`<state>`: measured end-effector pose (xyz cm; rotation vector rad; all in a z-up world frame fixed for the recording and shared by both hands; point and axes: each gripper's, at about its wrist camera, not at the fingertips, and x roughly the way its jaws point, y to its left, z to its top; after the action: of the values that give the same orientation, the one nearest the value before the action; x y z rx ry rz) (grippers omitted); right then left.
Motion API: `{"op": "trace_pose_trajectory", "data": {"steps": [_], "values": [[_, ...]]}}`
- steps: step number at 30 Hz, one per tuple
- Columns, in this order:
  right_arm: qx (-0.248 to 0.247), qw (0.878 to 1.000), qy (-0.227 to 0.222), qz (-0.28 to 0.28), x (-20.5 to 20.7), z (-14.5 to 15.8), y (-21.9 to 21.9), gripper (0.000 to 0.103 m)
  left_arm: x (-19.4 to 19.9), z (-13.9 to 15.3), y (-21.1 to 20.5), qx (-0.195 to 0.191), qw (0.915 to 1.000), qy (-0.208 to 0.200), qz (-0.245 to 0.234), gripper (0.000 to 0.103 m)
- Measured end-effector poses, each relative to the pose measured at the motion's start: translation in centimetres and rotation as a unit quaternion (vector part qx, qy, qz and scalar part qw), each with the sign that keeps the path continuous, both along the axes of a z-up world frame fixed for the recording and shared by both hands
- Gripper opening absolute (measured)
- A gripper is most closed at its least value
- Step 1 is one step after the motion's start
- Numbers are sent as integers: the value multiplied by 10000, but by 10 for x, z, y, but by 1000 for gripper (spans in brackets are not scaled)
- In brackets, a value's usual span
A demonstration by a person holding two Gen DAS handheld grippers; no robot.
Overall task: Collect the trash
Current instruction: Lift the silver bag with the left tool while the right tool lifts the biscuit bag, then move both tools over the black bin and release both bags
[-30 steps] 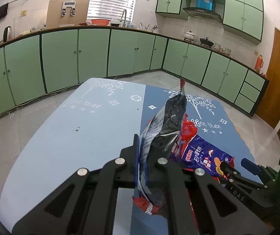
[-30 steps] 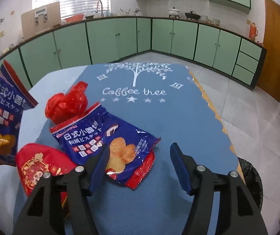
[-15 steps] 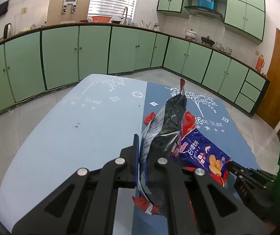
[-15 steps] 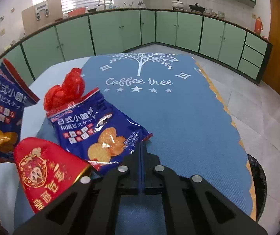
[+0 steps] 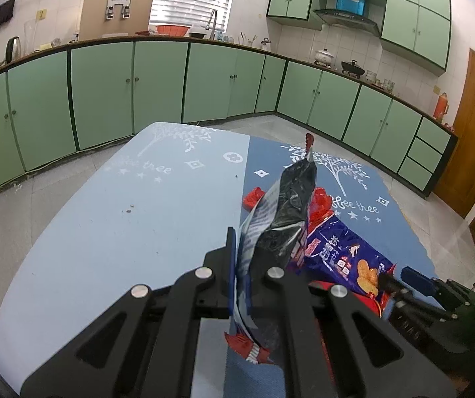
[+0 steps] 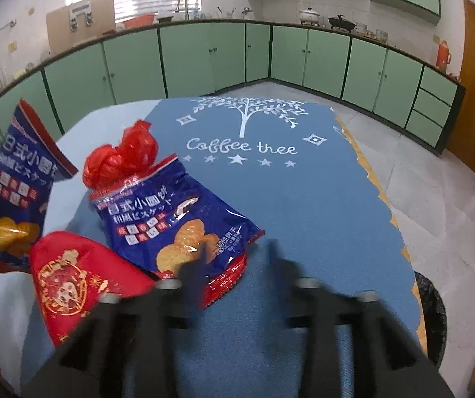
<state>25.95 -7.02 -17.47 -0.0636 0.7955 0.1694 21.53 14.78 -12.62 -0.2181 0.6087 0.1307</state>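
Observation:
My left gripper (image 5: 264, 248) is shut on a blue biscuit packet (image 5: 287, 205), held upright and edge-on above the table; the right wrist view shows that packet (image 6: 21, 179) at the far left. A second blue biscuit packet (image 6: 171, 219) lies flat on the dark blue cloth (image 6: 303, 199). A crumpled red plastic bag (image 6: 121, 159) sits behind it and a red pouch (image 6: 71, 282) at its left. My right gripper (image 6: 237, 252) is blurred, its jaws opening. The lying packet's red-edged corner reaches in by the left finger (image 6: 194, 265), and no pad presses on it.
A bin lined with a black bag (image 6: 433, 315) stands on the floor off the table's right edge. The left half of the table is light blue cloth (image 5: 121, 232) with a few crumbs. Green cabinets ring the room.
My right gripper's jaws went from wide apart to fully shut at the lying packet's corner, and now stand parted again. The left gripper and its packet have not moved.

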Motion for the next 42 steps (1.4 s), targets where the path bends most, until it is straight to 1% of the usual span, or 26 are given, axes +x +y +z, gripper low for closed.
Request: {"op": "trace_pose_trajectory", "data": {"steps": [2,4,5,6,7,8,9,11,12,17,21,29,35,38,42], "values": [[-58,10000,56,32,2,-3,2,45,0,-1,0,6,10000,-1,1,3],[-65,9998,173,89,5,-6,4,42,0,-1,0,-4,10000,10,6,3],[-43,9996,221,141,7,-8,4,33,0,-2,1,-10,10000,19,12,3],[-27,9995,237,190,7,-8,5,26,0,-2,1,-21,10000,29,18,3],[-118,9996,202,169,6,-9,8,24,0,-3,2,-32,10000,35,25,3],[-160,9996,183,158,6,-8,9,19,0,-3,2,-38,10000,38,30,3],[-168,9996,177,138,6,-8,9,9,0,-3,2,-45,10000,38,30,3],[-24,9997,185,139,6,-8,5,6,0,-2,2,-41,10000,27,23,3],[60,9997,164,141,6,-7,3,1,0,-2,2,-34,10000,22,21,3],[295,9994,-80,172,-2,3,-4,0,0,-1,2,-38,10000,18,25,3],[653,9972,-271,228,-10,19,-13,0,0,-1,3,-43,10000,8,24,3],[659,9958,-632,78,-20,50,-32,0,-3,9,-1,-88,9999,-90,-60,3],[550,9946,-840,-265,-32,67,-66,0,-3,23,-28,-51,9989,-225,-400,3],[546,9932,-900,-495,-39,72,-90,0,-4,31,-54,-39,9971,-313,-699,3],[494,9905,-943,-871,-55,76,-133,0,-5,42,-95,-18,9927,-453,-1116,3]]}}
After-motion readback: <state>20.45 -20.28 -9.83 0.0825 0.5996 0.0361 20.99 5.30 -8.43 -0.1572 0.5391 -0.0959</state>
